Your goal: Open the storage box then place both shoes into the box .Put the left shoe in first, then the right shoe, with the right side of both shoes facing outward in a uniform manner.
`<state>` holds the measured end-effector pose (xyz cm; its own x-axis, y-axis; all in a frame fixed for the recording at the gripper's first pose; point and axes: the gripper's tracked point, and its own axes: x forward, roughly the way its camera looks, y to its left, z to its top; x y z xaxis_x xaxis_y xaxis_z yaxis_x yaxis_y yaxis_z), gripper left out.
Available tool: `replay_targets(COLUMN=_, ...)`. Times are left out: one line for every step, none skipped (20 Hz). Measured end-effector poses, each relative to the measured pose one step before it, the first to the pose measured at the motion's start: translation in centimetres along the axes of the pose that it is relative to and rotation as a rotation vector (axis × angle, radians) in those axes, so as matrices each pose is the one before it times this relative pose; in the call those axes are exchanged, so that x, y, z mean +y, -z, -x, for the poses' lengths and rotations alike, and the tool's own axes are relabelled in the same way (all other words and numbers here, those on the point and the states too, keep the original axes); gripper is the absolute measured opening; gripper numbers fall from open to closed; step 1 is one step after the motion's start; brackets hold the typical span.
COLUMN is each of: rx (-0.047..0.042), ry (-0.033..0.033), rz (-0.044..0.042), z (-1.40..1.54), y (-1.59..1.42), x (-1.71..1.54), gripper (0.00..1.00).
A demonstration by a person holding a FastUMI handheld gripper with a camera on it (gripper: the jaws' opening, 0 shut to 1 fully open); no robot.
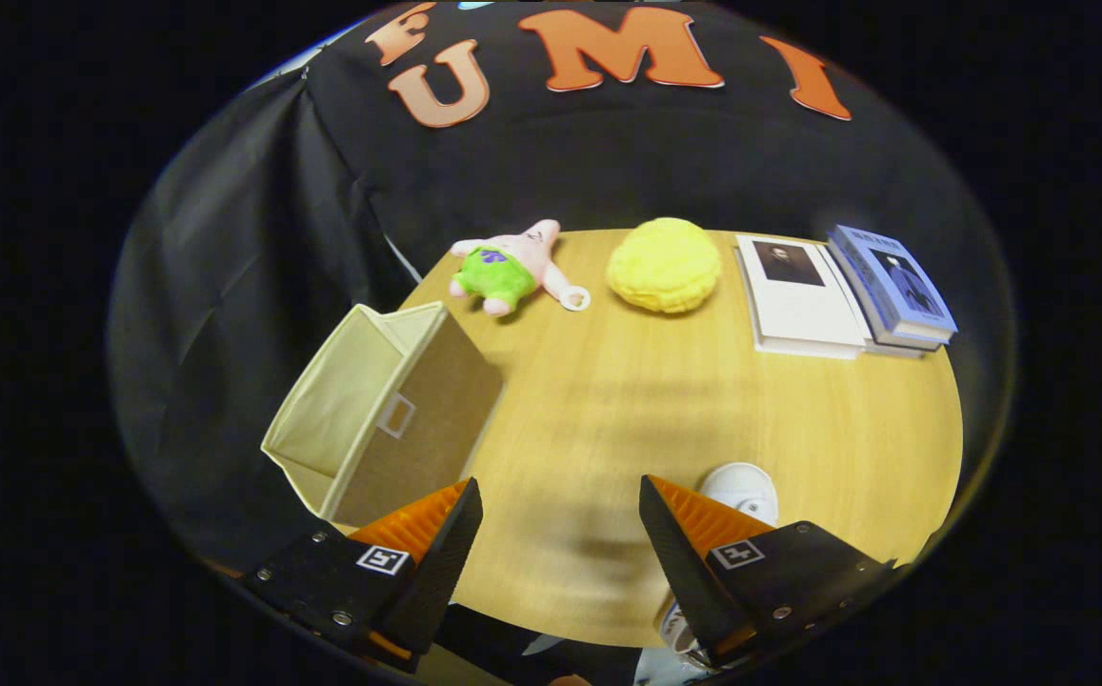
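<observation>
A beige fabric storage box (374, 410) stands at the table's left edge, ahead of my left finger. Its top is open, the cream lining shows inside, and a small label holder sits on its brown front wall. The inside that I can see holds nothing. My gripper (560, 495) hovers above the wooden table (627, 410), open, with only bare tabletop between the fingers. A white round object (741, 488) lies just beside the right finger; what it is I cannot tell.
At the table's far side lie a pink and green plush toy (510, 267) with a white ring, a yellow knitted lump (665, 264), and a white book (798, 295) beside a stack of blue books (893, 286). Black cloth walls surround the table.
</observation>
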<state>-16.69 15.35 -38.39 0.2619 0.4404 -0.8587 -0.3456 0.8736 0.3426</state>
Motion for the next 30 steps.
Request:
replay_targets(rx=0.00994, ry=0.01563, rz=-0.01323, z=0.044, y=1.23, x=-1.579, gripper=0.99)
replay_targets(rx=0.01759, ry=0.02498, rz=-0.01288, z=0.07, y=1.21, x=-1.771, gripper=0.99)
replay_targets(rx=0.0151, ry=0.0237, rz=-0.012, z=0.185, y=1.319, x=-2.023, gripper=0.99)
replay_targets(rx=0.01001, ry=0.02484, rz=-0.0102, z=0.133, y=0.932, x=-1.661, gripper=0.99)
replay_targets(rx=0.00808, ry=0.01876, rz=-0.00814, z=0.224, y=0.972, x=-1.385, gripper=0.99)
replay_targets(rx=0.00388, ry=0.01715, rz=-0.00679, z=0.155, y=0.658, x=-1.268, gripper=0.99)
replay_targets(rx=0.00657, ry=0.01309, rz=-0.00728, z=-0.087, y=0.928, x=-1.109, gripper=0.99)
replay_targets(rx=0.00709, ry=0.01258, rz=-0.00737, z=-0.131, y=0.723, x=-0.815, gripper=0.99)
replay_targets(rx=0.01281, ry=0.01025, rz=-0.00471, z=-0.142, y=0.751, x=-0.665, gripper=0.99)
replay_targets(rx=0.00875, ry=0.0104, rz=-0.00254, z=-0.266, y=0.593, x=-0.587, gripper=0.99)
replay_targets(rx=0.00583, ry=0.00531, rz=0.00075, z=-0.437, y=0.501, x=-0.332, gripper=0.99)
replay_targets(rx=0.0165, ry=0.00554, rz=-0.00211, z=-0.36, y=0.712, x=-0.401, gripper=0.99)
replay_targets(rx=0.02636, ry=-0.00026, rz=-0.00267, z=-0.268, y=0.935, x=-0.382, gripper=0.99)
replay_targets(rx=0.01548, ry=-0.00052, rz=-0.00547, z=-0.37, y=0.601, x=-0.254, gripper=0.98)
replay_targets(rx=0.01021, ry=0.00016, rz=-0.00809, z=-0.442, y=0.494, x=-0.259, gripper=0.97)
replay_targets(rx=0.00463, ry=-0.00174, rz=-0.01284, z=-0.455, y=0.342, x=-0.184, gripper=0.96)
replay_targets(rx=0.01219, ry=-0.00813, rz=-0.01777, z=-0.475, y=0.459, x=-0.058, gripper=0.96)
replay_targets(rx=0.00922, ry=-0.01176, rz=-0.01698, z=-0.311, y=0.331, x=-0.014, gripper=0.94)
replay_targets(rx=0.00746, ry=0.0098, rz=-0.00573, z=-0.488, y=0.223, x=-0.645, gripper=0.93)
replay_targets(rx=0.00363, ry=0.01752, rz=0.00261, z=-0.487, y=0.161, x=-0.634, gripper=0.88)
replay_targets(rx=0.01002, ry=0.003, rz=-0.00986, z=-0.584, y=0.233, x=-0.209, gripper=0.86)
replay_targets(rx=0.00798, ry=-0.01946, rz=-0.03643, z=-0.338, y=-0.089, x=0.539, gripper=0.8)
replay_targets(rx=-0.00788, ry=-0.02902, rz=-0.03897, z=-0.595, y=-0.405, x=0.479, gripper=0.77)
replay_targets(rx=0.00056, ry=-0.01647, rz=-0.01648, z=-0.696, y=-0.209, x=0.148, gripper=0.7)
replay_targets(rx=0.02056, ry=-0.02962, rz=0.00343, z=0.04, y=0.308, x=0.418, gripper=0.66)
replay_targets(rx=0.00872, ry=-0.01512, rz=-0.00233, z=0.034, y=-0.241, x=0.175, gripper=0.61)
replay_targets(rx=0.01651, ry=-0.02285, rz=-0.0096, z=-0.189, y=0.308, x=0.31, gripper=0.56)
replay_targets(rx=0.01559, ry=-0.01911, rz=-0.02464, z=-0.098, y=0.0, x=0.198, gripper=0.5)
replay_targets(rx=0.00558, ry=-0.00883, rz=-0.02874, z=-0.194, y=-0.022, x=0.073, gripper=0.45)
replay_targets(rx=0.00656, ry=-0.00629, rz=-0.00629, z=0.191, y=0.087, x=-0.006, gripper=0.39)
